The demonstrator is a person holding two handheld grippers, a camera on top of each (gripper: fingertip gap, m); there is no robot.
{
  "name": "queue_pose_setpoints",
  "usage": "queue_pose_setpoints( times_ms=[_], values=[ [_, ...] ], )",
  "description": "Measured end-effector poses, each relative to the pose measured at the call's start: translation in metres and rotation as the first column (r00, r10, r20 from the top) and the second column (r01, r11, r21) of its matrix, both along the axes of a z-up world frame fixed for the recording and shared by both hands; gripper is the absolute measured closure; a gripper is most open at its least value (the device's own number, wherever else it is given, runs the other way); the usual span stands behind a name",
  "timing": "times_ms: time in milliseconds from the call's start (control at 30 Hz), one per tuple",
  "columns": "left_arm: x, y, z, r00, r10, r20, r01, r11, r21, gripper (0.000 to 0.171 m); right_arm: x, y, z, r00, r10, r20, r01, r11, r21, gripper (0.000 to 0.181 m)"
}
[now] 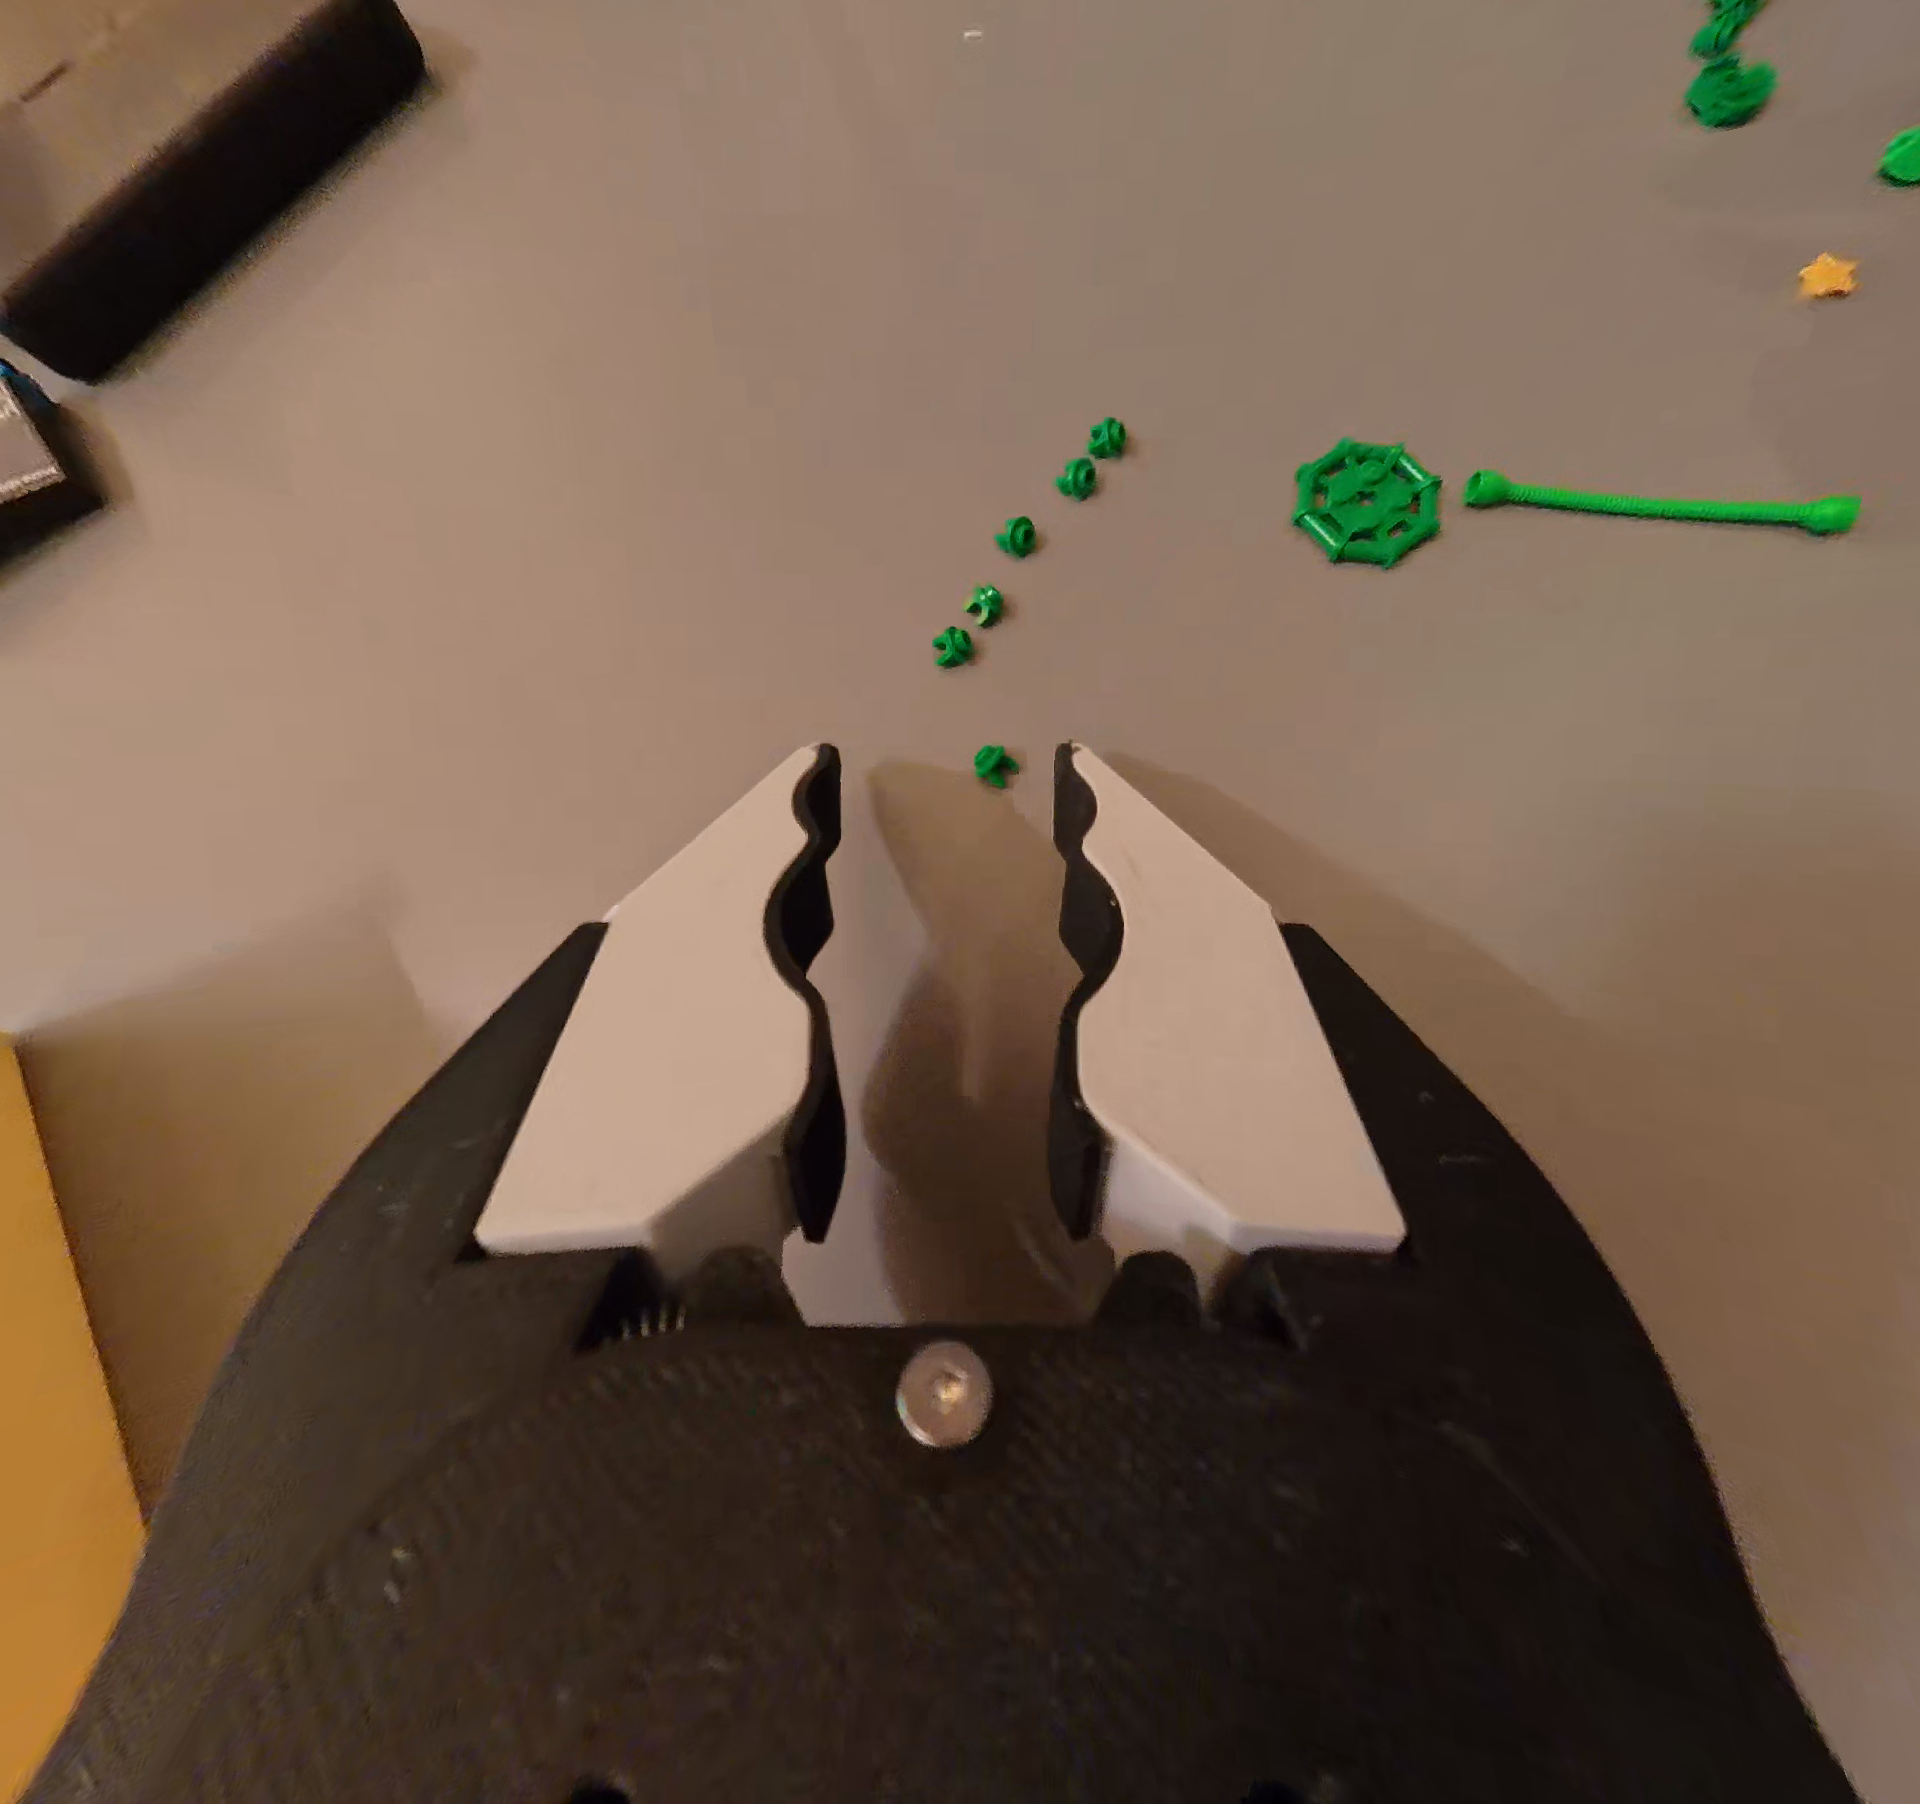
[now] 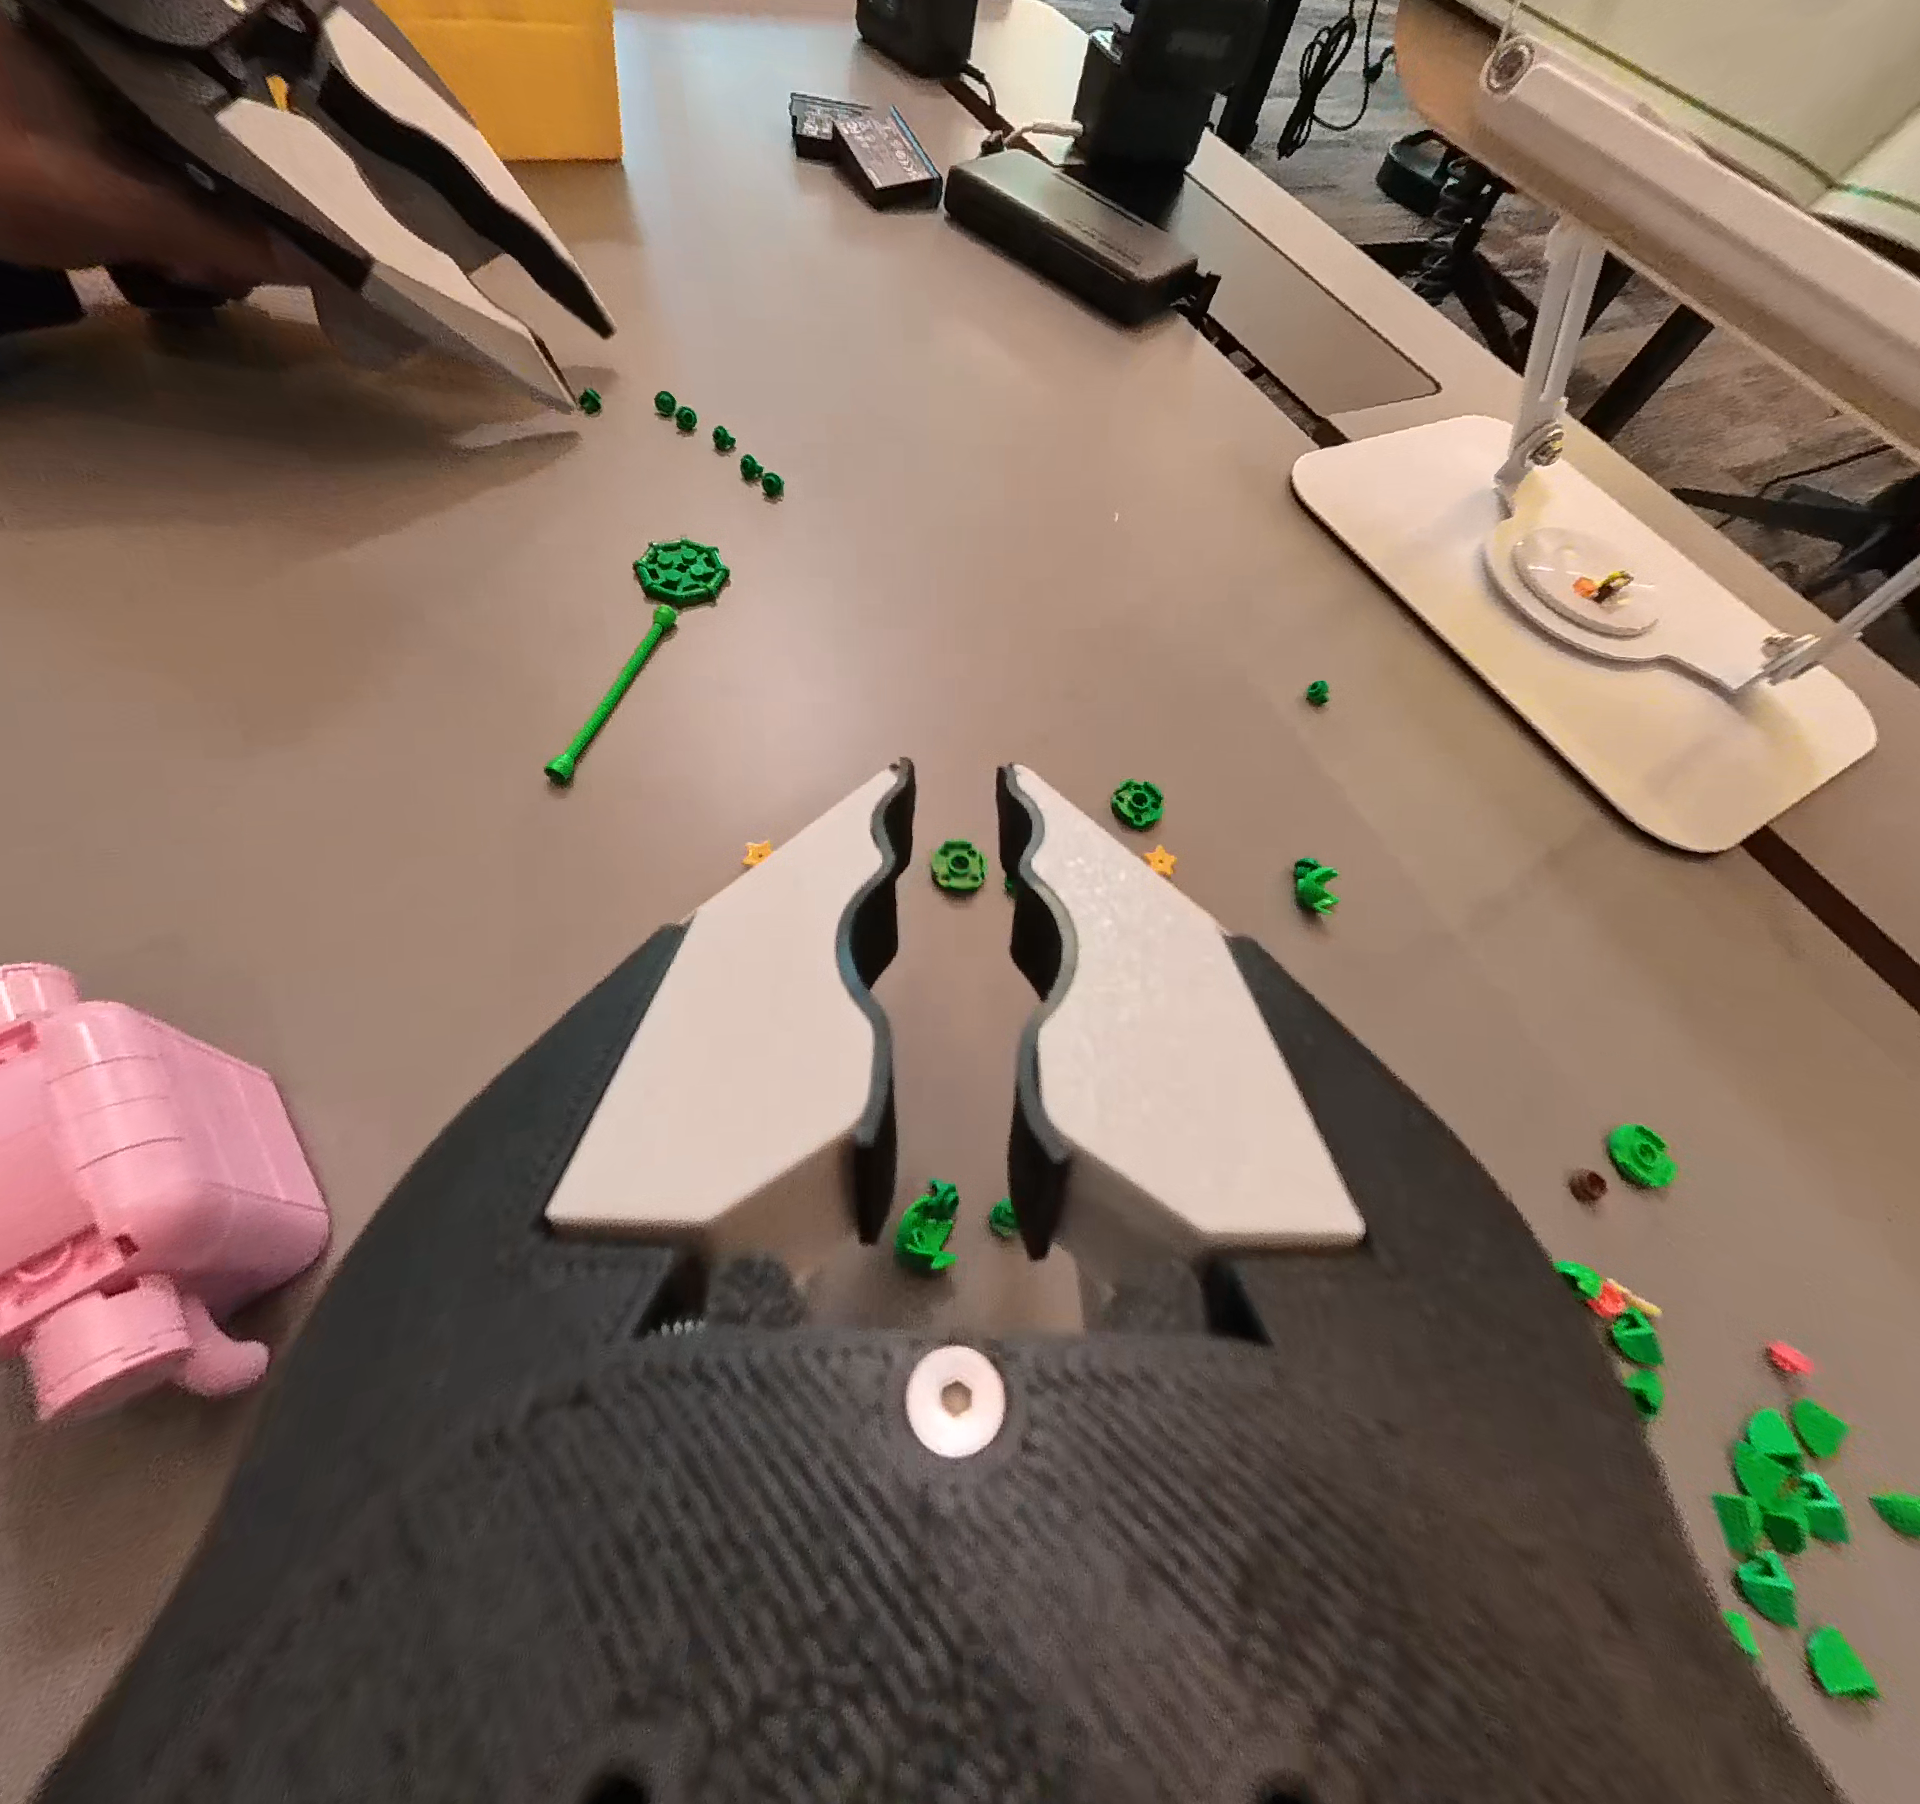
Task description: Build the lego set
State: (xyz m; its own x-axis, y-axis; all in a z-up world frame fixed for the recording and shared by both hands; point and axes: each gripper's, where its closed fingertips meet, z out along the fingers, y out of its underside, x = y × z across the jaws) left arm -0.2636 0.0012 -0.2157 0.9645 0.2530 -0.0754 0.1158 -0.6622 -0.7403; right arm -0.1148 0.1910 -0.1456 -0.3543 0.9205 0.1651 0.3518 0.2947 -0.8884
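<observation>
while both claws gape empty, the green rod (image 2: 613,694) lies flat, pointing at the wheel (image 2: 681,572).

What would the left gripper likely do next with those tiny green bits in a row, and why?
Probably ease forward and down, then close. The left gripper has its jaws open and holds nothing, and the nearest small green piece lies on the table just off its tips, at the near end of the row of small green pieces.
</observation>
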Motion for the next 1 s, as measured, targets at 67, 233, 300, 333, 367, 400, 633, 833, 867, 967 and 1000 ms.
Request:
queue_pose_setpoints(
  times_ms=[67, 233, 300, 333, 367, 400, 633, 833, 867, 967, 1000],
  values=[
    [-0.001, 0.000, -0.001, 1.000, 0.002, 0.006, -0.002, 1.000, -0.007, 0.132, 0.001, -0.001, 0.003, 1.000, 0.004, -0.006, -0.005, 1.000, -0.015, 0.167],
    [-0.007, -0.003, -0.005, 0.999, 0.028, -0.022, -0.029, 0.999, -0.041, 0.135, 0.002, 0.000, 0.005, 1.000, 0.008, -0.006, -0.008, 0.999, -0.053, 0.167],
    [-0.009, -0.004, -0.005, 0.999, 0.035, -0.022, -0.036, 0.998, -0.041, 0.135, 0.002, 0.000, 0.004, 1.000, 0.007, -0.002, -0.007, 0.999, -0.052, 0.167],
    [-0.009, -0.005, -0.005, 0.999, 0.037, -0.022, -0.038, 0.998, -0.041, 0.135, 0.002, 0.000, 0.003, 1.000, 0.008, -0.001, -0.008, 0.999, -0.050, 0.167],
    [-0.011, -0.005, -0.005, 0.999, 0.041, -0.026, -0.042, 0.998, -0.042, 0.135, 0.002, 0.000, 0.002, 1.000, 0.009, 0.002, -0.009, 0.999, -0.050, 0.167],
    [-0.012, -0.006, -0.005, 0.999, 0.044, -0.029, -0.046, 0.998, -0.042, 0.135, 0.002, -0.001, 0.002, 1.000, 0.010, 0.005, -0.010, 0.999, -0.050, 0.167],
    [-0.025, -0.012, -0.004, 0.991, 0.120, -0.063, -0.123, 0.991, -0.045, 0.141, 0.002, -0.002, 0.001, 1.000, 0.013, 0.009, -0.013, 0.998, -0.057, 0.167],
    [-0.018, -0.005, 0.005, 0.996, 0.079, -0.050, -0.079, 0.997, 0.019, 0.152, 0.002, -0.002, 0.003, 1.000, 0.011, 0.001, -0.011, 0.999, -0.041, 0.167],
    [-0.012, -0.002, 0.009, 0.999, 0.050, -0.018, -0.049, 0.997, 0.053, 0.154, 0.002, -0.002, 0.004, 1.000, 0.011, 0.000, -0.011, 0.999, -0.039, 0.167],
    [0.009, 0.005, 0.011, 0.996, -0.065, 0.064, 0.059, 0.994, 0.094, 0.171, 0.003, -0.002, 0.004, 1.000, 0.011, -0.001, -0.011, 0.999, -0.032, 0.167],
    [0.010, 0.004, 0.008, 0.995, -0.073, 0.065, 0.068, 0.995, 0.073, 0.171, 0.002, -0.003, 0.004, 1.000, 0.011, -0.001, -0.011, 0.999, -0.031, 0.167]
  ],
)
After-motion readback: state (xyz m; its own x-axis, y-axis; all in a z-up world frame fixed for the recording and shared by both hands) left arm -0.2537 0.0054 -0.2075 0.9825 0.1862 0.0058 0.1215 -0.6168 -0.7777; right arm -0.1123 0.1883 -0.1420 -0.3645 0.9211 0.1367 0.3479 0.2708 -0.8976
